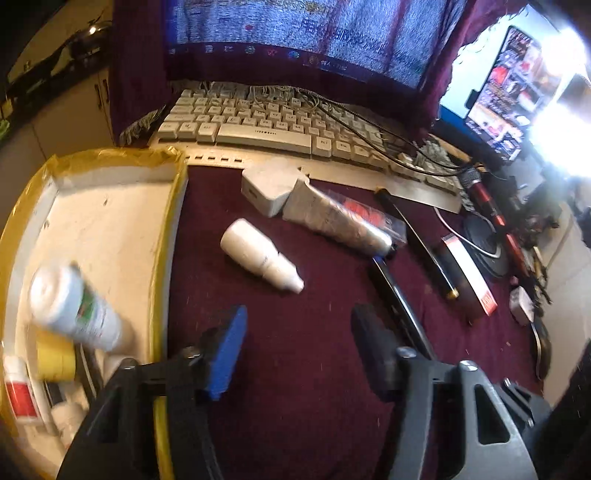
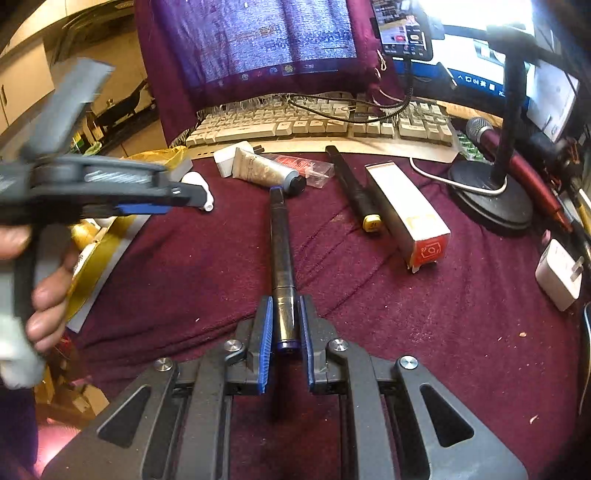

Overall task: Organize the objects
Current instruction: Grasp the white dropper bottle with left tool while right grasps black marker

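Observation:
My right gripper [image 2: 286,328] is shut on a dark marker pen [image 2: 281,243], holding it near its rear end while it lies along the maroon cloth [image 2: 184,266]. My left gripper [image 1: 295,339] is open and empty above the cloth, beside a yellow-taped box [image 1: 110,206]. A white tube [image 1: 74,306] with a green label appears blurred over the box. A white dropper bottle [image 1: 258,253], a metallic tube [image 1: 336,218] and a white adapter [image 1: 267,188] lie on the cloth ahead. The left gripper also shows in the right wrist view [image 2: 173,199].
A keyboard [image 1: 258,125] and cloth-draped monitor [image 1: 295,33] stand behind. An orange-and-white carton [image 2: 406,206], a black marker with a yellow cap [image 2: 351,184], a mic stand base [image 2: 491,195], a red microphone [image 2: 517,158] and a white plug [image 2: 557,273] lie right.

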A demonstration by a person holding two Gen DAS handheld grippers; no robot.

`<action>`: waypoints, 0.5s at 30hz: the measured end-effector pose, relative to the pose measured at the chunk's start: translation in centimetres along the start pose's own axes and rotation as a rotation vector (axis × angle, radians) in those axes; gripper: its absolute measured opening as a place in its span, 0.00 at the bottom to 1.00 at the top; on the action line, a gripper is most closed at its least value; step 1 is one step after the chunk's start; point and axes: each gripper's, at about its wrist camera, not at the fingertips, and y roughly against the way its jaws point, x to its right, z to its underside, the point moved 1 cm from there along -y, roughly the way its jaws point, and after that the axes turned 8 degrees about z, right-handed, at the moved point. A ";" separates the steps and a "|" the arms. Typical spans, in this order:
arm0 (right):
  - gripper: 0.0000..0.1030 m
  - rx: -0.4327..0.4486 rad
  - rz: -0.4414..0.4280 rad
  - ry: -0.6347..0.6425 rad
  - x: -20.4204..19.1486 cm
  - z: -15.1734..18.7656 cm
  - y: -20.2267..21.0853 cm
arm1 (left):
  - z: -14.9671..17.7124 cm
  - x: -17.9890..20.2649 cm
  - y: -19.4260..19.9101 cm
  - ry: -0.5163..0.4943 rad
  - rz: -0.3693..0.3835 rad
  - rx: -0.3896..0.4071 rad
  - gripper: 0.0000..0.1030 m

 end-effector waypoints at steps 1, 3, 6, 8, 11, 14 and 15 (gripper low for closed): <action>0.12 0.002 0.000 0.003 0.0 0.0 -0.1 | -0.4 -0.1 -0.6 0.009 -0.016 -0.009 0.44; 0.12 0.006 -0.001 -0.002 0.1 0.0 -0.1 | -1.3 -0.9 -1.6 0.049 -0.045 -0.024 0.40; 0.12 0.003 -0.006 -0.005 -0.1 0.4 -0.2 | -2.3 -1.5 -2.3 0.080 -0.088 -0.019 0.40; 0.12 0.005 0.001 -0.002 -0.3 0.5 -0.2 | -2.8 -1.1 -2.6 0.062 -0.119 -0.005 0.40; 0.12 0.005 -0.005 0.000 -0.4 0.8 0.0 | -3.3 -1.3 -4.0 0.045 -0.152 -0.026 0.32; 0.12 0.008 -0.018 -0.010 -0.3 0.8 0.0 | -2.5 -0.8 -4.2 -0.016 -0.188 -0.029 0.20; 0.12 0.010 -0.034 -0.023 -0.1 0.7 0.1 | -2.2 -0.7 -4.1 -0.029 -0.182 -0.026 0.20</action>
